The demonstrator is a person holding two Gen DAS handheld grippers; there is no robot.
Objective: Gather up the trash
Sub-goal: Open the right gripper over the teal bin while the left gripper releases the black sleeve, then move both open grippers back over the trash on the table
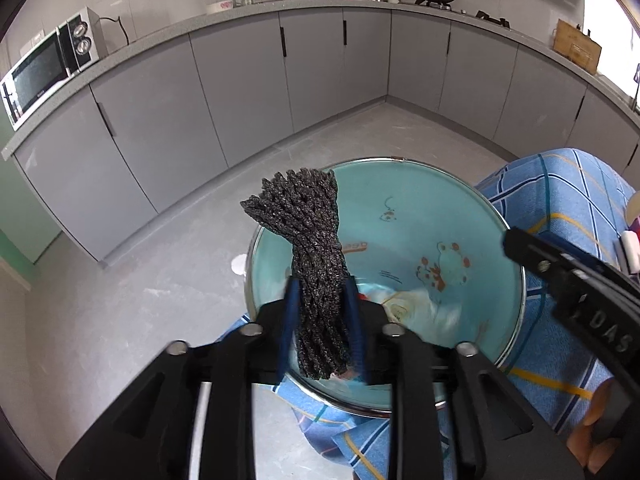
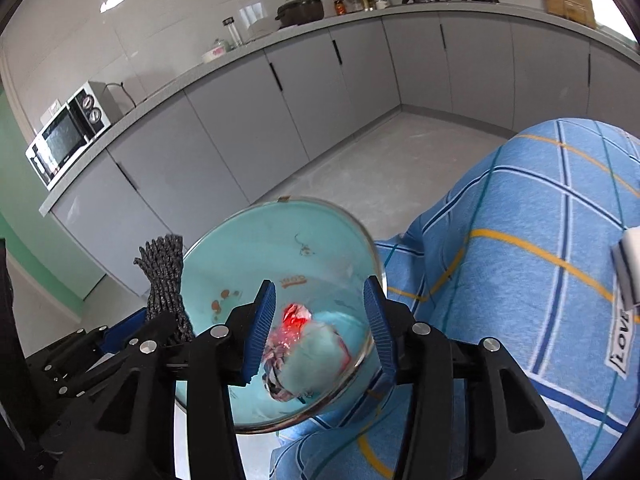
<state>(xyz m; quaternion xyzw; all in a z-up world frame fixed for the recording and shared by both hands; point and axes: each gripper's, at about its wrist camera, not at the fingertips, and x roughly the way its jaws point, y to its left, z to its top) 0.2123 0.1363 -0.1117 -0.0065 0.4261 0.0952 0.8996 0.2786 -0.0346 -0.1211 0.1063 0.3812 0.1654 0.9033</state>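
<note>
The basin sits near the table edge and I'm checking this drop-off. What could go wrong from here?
1. The dark knitted cloth stands between the left gripper's pads at the basin's rim; it may fall outside.
2. The basin overhangs the checked tablecloth; a nudge could tip it.
3. The right gripper, open above the crumpled wrappers, could knock the rim.

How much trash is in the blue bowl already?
Some crumpled wrappers already lie in the blue bowl. The right gripper hangs open above them, holding nothing. The left gripper has a dark knitted cloth between its fingers over the bowl, so that piece is left to drop.
</note>
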